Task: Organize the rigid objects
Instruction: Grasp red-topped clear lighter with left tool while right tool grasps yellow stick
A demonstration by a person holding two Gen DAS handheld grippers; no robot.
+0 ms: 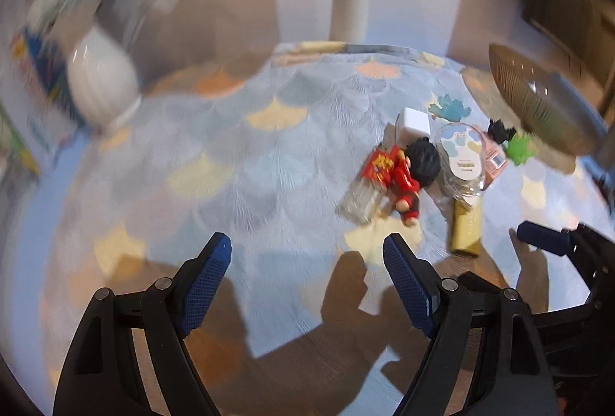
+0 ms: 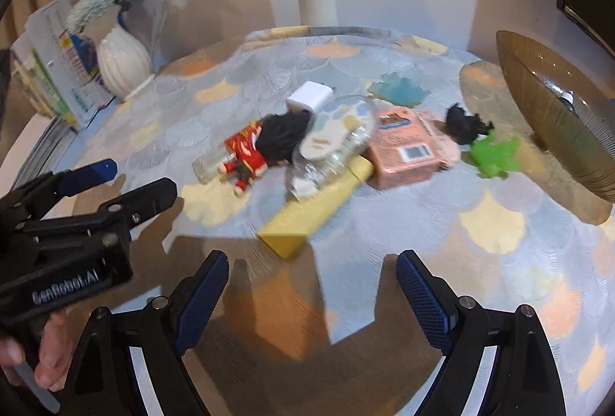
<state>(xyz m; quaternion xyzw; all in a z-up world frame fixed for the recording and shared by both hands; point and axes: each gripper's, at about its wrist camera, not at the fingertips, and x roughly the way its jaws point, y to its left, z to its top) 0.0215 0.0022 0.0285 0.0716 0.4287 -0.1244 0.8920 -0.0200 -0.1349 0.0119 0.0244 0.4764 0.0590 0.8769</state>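
Left tongs (image 1: 307, 254) and right tongs (image 2: 312, 272) both wide apart, empty, toy pile (image 2: 307, 154) ahead of both, untouched

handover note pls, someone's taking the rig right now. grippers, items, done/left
Left gripper: open, empty, above bare cloth short of the pile.
Right gripper: open, empty, just short of the yellow tube.
Items are all heaped mid-table: figurine, clear jar, yellow tube, pink box, white cube, green toy, black toy, blue toy.
Bowl at right looks empty.
Done: nothing visibly sorted.
Left: everything; the tube is nearest.
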